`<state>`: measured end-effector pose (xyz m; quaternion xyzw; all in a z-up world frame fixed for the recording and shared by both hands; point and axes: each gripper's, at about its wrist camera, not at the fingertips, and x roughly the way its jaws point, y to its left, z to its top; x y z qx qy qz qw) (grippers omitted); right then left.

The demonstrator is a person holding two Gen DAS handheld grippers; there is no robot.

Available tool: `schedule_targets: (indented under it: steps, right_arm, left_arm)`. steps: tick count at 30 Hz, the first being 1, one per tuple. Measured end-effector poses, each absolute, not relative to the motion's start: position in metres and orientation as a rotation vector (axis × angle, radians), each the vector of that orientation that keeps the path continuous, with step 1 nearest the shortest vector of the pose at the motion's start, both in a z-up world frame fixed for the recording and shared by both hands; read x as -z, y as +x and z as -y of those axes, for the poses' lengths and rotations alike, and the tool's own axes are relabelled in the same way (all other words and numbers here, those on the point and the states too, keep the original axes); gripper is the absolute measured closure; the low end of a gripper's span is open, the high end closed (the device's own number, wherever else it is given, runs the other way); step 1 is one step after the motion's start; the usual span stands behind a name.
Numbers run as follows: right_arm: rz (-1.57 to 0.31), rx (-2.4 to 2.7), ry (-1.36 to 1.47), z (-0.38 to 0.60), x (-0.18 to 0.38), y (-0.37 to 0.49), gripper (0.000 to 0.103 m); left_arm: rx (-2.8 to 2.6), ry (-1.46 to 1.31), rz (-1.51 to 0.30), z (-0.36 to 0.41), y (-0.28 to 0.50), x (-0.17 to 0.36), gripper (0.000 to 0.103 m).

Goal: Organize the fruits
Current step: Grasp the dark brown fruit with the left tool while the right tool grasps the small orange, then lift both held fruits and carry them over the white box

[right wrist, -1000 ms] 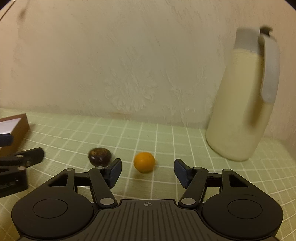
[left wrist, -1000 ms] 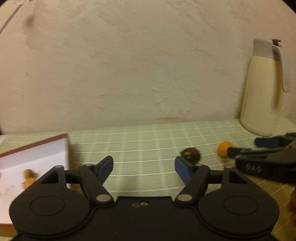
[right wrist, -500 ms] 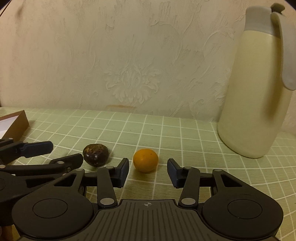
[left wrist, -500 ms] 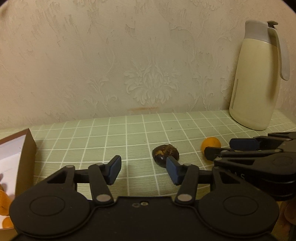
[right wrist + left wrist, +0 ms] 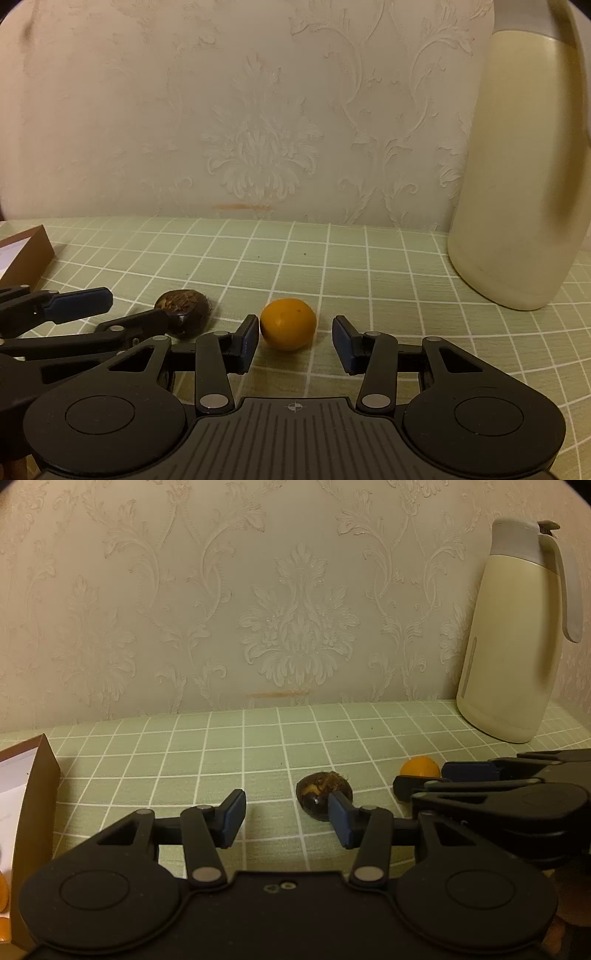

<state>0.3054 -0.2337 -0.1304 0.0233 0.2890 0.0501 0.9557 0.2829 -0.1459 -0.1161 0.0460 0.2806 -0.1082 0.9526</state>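
A small orange fruit (image 5: pixel 288 329) lies on the green checked cloth just ahead of my right gripper (image 5: pixel 294 345), whose jaws stand open around its near side; it also shows in the left wrist view (image 5: pixel 420 767). A dark brown fruit (image 5: pixel 320 796) lies beside it to the left, by the right fingertip of my left gripper (image 5: pixel 286 822), which is open and empty. The dark fruit shows in the right wrist view (image 5: pixel 183 307) too. A brown box (image 5: pixel 35 805) with orange fruits inside stands at the left.
A cream thermos jug (image 5: pixel 515 638) stands at the back right against the patterned wall; it looms close in the right wrist view (image 5: pixel 528 166). The two grippers sit side by side, close together. The box corner (image 5: pixel 26 254) shows at far left.
Both grippers have moved forward and lower toward the fruits. The orange fruit now sits between the right fingertips; the dark fruit now sits at the left gripper's right fingertip.
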Motion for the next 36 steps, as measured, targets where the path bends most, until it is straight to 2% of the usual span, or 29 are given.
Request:
schedule_targets:
  steps: [1, 4, 21, 24, 25, 26, 36]
  right_arm:
    - [-0.584, -0.101, 0.044, 0.234, 0.130, 0.306, 0.058]
    - [-0.576, -0.089, 0.024, 0.236, 0.128, 0.306, 0.068]
    - [-0.579, -0.089, 0.050, 0.254, 0.129, 0.307, 0.068]
    - [-0.583, -0.089, 0.061, 0.256, 0.129, 0.307, 0.068]
    - [-0.583, -0.090, 0.062, 0.255, 0.129, 0.308, 0.068]
    - [-0.585, -0.093, 0.060, 0.255, 0.129, 0.308, 0.068]
    - [-0.597, -0.087, 0.052, 0.253, 0.124, 0.306, 0.069]
  left_arm:
    - [0.223, 0.092, -0.571, 0.147, 0.283, 0.116, 0.063]
    - [0.235, 0.102, -0.572, 0.153, 0.283, 0.117, 0.063]
    - [0.242, 0.071, -0.623, 0.164, 0.306, 0.126, 0.063]
    - [0.249, 0.065, -0.628, 0.164, 0.311, 0.126, 0.067]
    - [0.257, 0.066, -0.628, 0.165, 0.311, 0.126, 0.074]
    - [0.263, 0.069, -0.623, 0.166, 0.312, 0.126, 0.075]
    - [0.268, 0.071, -0.627, 0.166, 0.301, 0.121, 0.075]
